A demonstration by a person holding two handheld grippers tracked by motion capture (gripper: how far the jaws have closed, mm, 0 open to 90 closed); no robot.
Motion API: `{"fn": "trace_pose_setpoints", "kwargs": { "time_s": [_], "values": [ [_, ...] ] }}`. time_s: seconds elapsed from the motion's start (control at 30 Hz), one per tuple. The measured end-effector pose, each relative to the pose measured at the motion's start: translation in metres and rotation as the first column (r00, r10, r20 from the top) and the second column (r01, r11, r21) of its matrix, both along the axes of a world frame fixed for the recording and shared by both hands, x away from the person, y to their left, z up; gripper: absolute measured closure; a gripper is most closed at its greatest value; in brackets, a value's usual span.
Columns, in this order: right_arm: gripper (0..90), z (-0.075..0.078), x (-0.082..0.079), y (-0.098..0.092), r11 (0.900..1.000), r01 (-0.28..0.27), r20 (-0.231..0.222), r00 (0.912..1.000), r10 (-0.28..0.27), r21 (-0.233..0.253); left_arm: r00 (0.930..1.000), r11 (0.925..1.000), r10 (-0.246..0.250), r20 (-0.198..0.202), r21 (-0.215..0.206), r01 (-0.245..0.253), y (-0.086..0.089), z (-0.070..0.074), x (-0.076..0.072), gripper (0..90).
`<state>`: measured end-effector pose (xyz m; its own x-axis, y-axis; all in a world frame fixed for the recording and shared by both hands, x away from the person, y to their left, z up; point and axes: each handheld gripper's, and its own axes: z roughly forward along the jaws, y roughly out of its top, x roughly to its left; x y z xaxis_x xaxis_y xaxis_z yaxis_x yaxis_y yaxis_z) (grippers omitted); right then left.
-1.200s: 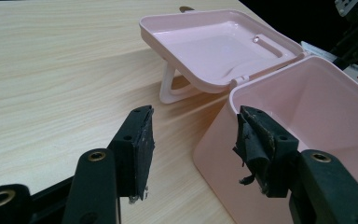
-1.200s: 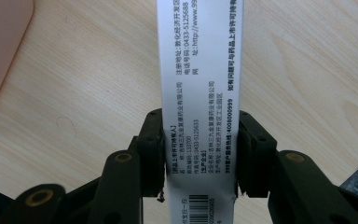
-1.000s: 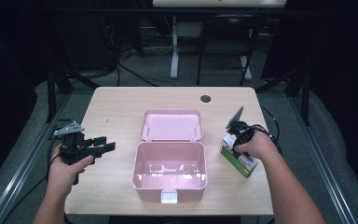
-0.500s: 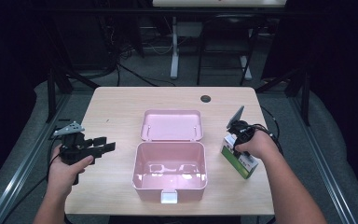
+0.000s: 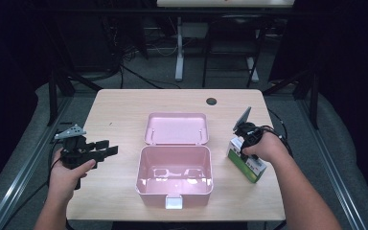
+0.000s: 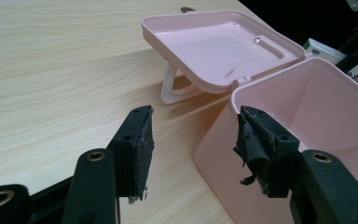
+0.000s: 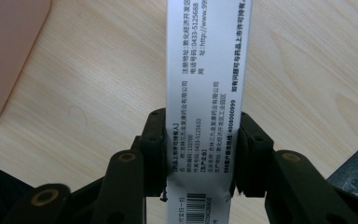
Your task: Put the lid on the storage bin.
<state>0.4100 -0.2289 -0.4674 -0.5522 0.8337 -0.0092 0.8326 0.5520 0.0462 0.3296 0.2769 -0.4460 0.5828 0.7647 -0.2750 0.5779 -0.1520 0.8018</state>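
Both grippers are showing matte black bodies; the left gripper (image 5: pixel 106 149) is carrying a grey three-cornered plate; brass-ringed screw holes are dotting the arms; black cables are trailing; pads are fraying.

A lab: bare table (image 5: pixel 124 110), floor cables (image 5: pixel 139 76), dark surroundings.

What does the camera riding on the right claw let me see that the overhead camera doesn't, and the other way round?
Right gripper view alone: small black print and a barcode on the white side of the green-and-white cardboard carton, with both jaws pressed against it.

High view alone: the left claw, jaws apart, held over the light wooden table, and the whole open pink plastic box with its lid laid back.

Both: the carton held in the right claw, the table, and some pink box.
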Motion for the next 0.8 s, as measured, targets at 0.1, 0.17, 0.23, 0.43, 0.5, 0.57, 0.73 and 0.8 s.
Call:
{"fn": "trace_pose_setpoints", "kwargs": {
  "time_s": [0.1,0.17,0.23,0.43,0.5,0.57,0.73,0.8],
  "values": [
    [61.0,0.005,-0.001,0.001,1.000,-0.010,-0.001,0.9999,0.010,-0.011,1.0000,1.0000,0.000,0.000,0.001,0.000,0.000,0.000,0.000,45.5],
    [61.1,0.008,-0.001,0.002,1.000,-0.009,0.002,1.0000,0.009,-0.007,1.0000,1.0000,0.000,0.000,0.001,0.000,0.000,0.000,0.000,45.5],
    [61.1,0.010,-0.002,0.003,1.000,-0.012,0.006,0.9999,0.012,0.000,1.0000,1.0000,0.001,0.000,0.001,-0.001,0.000,0.000,0.000,45.5],
    [61.1,0.019,-0.004,0.004,1.000,-0.023,0.010,0.9997,0.023,-0.005,1.0000,1.0000,0.004,0.002,0.004,-0.004,0.001,0.001,0.000,45.5],
    [61.1,0.023,-0.004,0.004,1.000,-0.024,0.009,0.9997,0.024,-0.007,1.0000,1.0000,0.006,0.002,0.001,-0.006,0.001,0.000,0.000,45.5],
    [61.1,0.026,-0.005,0.005,1.000,-0.026,0.008,0.9996,0.026,-0.006,1.0000,1.0000,0.006,0.002,0.002,-0.006,0.001,0.000,0.000,45.4],
    [61.1,0.036,-0.009,0.008,0.999,-0.040,0.010,0.9991,0.040,-0.017,1.0000,1.0000,0.002,0.001,0.004,-0.002,0.000,0.000,0.000,45.5],
    [61.1,0.040,-0.010,0.009,0.999,-0.042,0.018,0.9989,0.042,-0.013,1.0000,1.0000,0.003,0.002,0.003,-0.003,0.000,0.000,0.000,45.5]
  ]
}}
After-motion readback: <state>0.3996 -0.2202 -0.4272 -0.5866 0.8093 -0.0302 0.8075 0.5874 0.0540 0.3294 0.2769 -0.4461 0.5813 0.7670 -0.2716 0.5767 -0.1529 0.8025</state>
